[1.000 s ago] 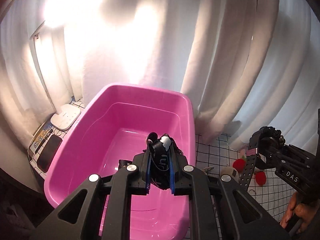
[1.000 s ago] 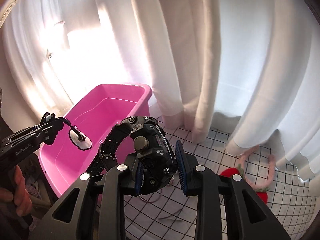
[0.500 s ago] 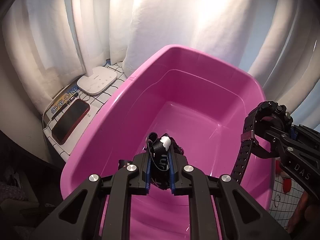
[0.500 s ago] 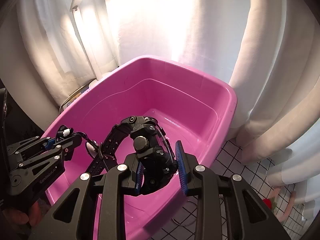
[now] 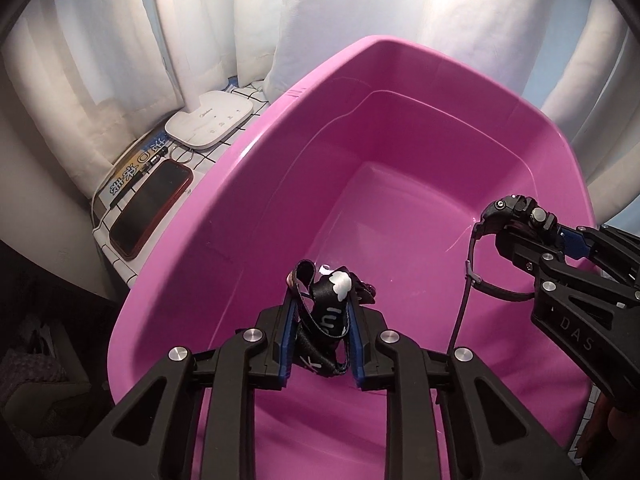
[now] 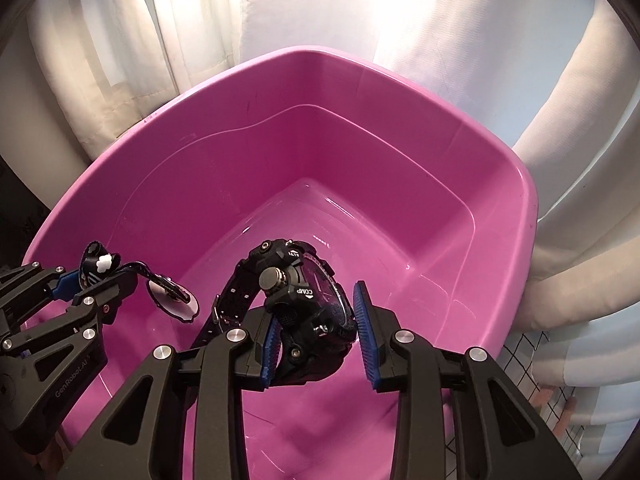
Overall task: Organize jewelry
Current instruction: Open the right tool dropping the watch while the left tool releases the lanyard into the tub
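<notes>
Over the pink plastic tub (image 5: 400, 152), both tools point steeply down into its bare basin. Held on the left, the left hand-held gripper (image 5: 322, 312) has a bundled black strap with white lettering and a white clasp (image 5: 326, 316) between its blue pads (image 5: 289, 320); its jaws are opening, and the strap sits loosely in the gap, leaning on the left pad with a sliver of space at the right one. From the right wrist view a thin part of that strap runs out to a small white-rimmed oval charm (image 6: 173, 294) that hangs above the tub floor.

On the right, the right hand-held gripper (image 6: 318, 328) carries a chunky black wristwatch (image 6: 304, 300). Its jaws are opening too: the watch case lies against the left blue pad, while the right pad (image 6: 365, 332) stands clear of it with pink showing between. The watch band (image 6: 224, 304) trails down and to the left, toward the tub's near wall.

Beyond the tub's left rim, on a bench covered with a white grid-patterned cloth (image 5: 200, 156), lie a dark phone in a red case (image 5: 150, 208), a flat white device (image 5: 210, 124) farther back, and a blue printed card (image 5: 132, 168) beside them. White curtains (image 5: 320, 8) hang behind everything, brightly backlit.
</notes>
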